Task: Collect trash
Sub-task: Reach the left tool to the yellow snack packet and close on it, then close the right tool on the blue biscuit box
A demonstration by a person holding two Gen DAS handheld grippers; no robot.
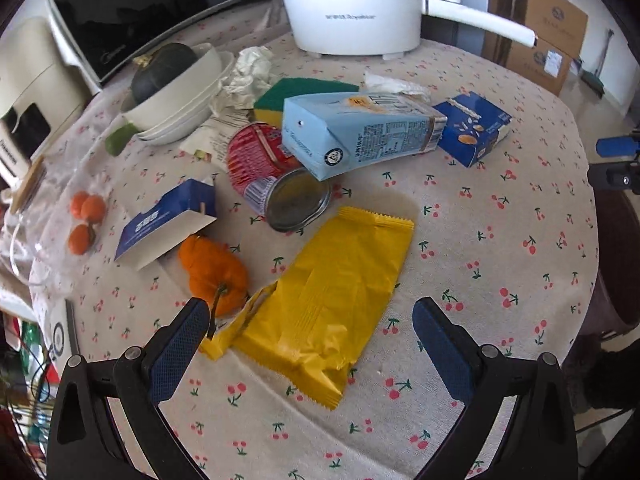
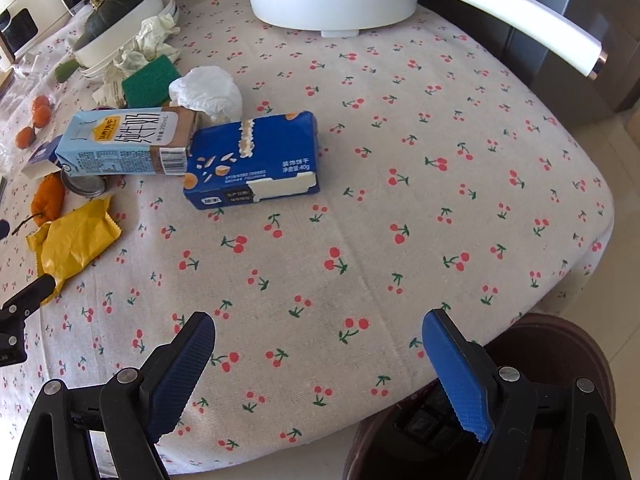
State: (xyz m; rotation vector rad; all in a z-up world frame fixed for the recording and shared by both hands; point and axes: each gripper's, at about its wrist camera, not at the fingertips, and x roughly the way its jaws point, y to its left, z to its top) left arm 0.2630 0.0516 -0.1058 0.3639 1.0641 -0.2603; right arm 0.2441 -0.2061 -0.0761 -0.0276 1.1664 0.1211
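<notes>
Both claws hang wide open and empty above a cherry-print tablecloth (image 2: 400,140) strewn with trash.

We see the left gripper (image 1: 312,322) straddling the near end of a yellow wrapper (image 1: 332,292), pads not touching it, an orange pumpkin (image 1: 212,272) just beside. The right gripper (image 2: 320,332) hovers over bare cloth near the table's front edge. Mid-table, a light-blue milk carton (image 2: 120,148) rests on a tipped red can (image 1: 260,160), touching a blue biscuit box (image 2: 256,156).
</notes>
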